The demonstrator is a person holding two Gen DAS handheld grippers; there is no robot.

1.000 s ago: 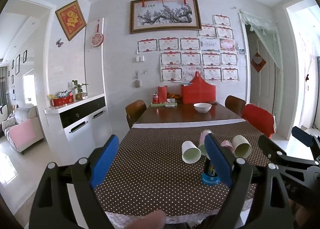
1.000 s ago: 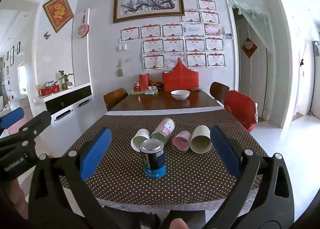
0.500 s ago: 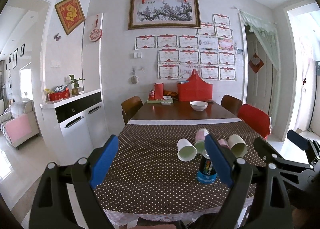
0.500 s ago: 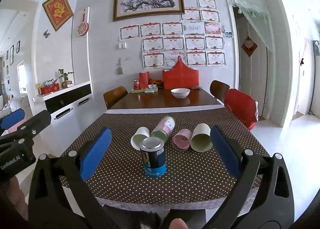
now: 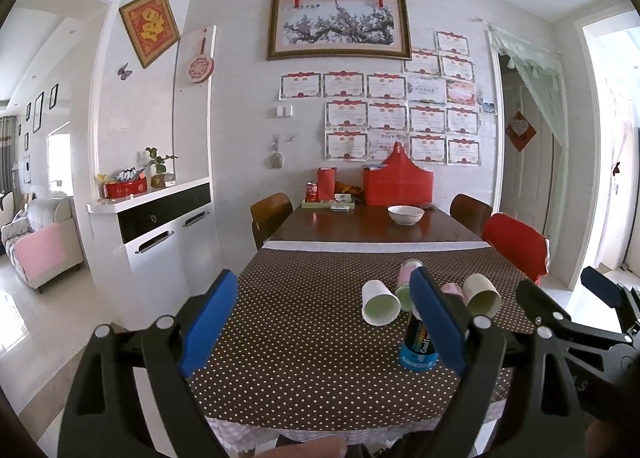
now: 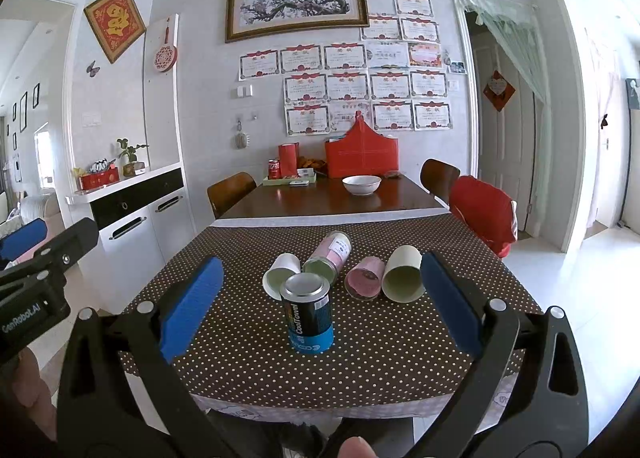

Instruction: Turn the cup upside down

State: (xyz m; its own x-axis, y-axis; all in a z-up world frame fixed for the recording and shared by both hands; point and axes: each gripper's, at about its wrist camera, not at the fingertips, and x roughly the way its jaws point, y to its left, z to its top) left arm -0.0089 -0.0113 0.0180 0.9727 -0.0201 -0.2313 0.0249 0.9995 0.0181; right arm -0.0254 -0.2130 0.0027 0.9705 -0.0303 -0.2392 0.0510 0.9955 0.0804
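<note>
Several cups lie on their sides on the dotted brown tablecloth (image 6: 240,334): a white cup (image 6: 281,276), a pink-labelled cup (image 6: 329,258), a pink cup (image 6: 365,278) and a cream cup (image 6: 403,274). A dark blue can (image 6: 307,314) stands upright in front of them. My right gripper (image 6: 320,310) is open, held short of the can, which is centred between its blue pads. My left gripper (image 5: 324,318) is open over the table's left part; its right pad partly hides the can (image 5: 416,346). The white cup (image 5: 379,302) and cream cup (image 5: 482,294) show there too.
A white bowl (image 6: 361,184), a red box (image 6: 362,155) and a tray with a red can (image 6: 289,177) sit on the far bare wood. Chairs (image 6: 482,213) flank the table. A white sideboard (image 5: 156,225) stands left.
The left gripper has drifted slightly so the table and cups sit a little lower and nearer. The right view is almost unchanged. Both grippers stay open.
</note>
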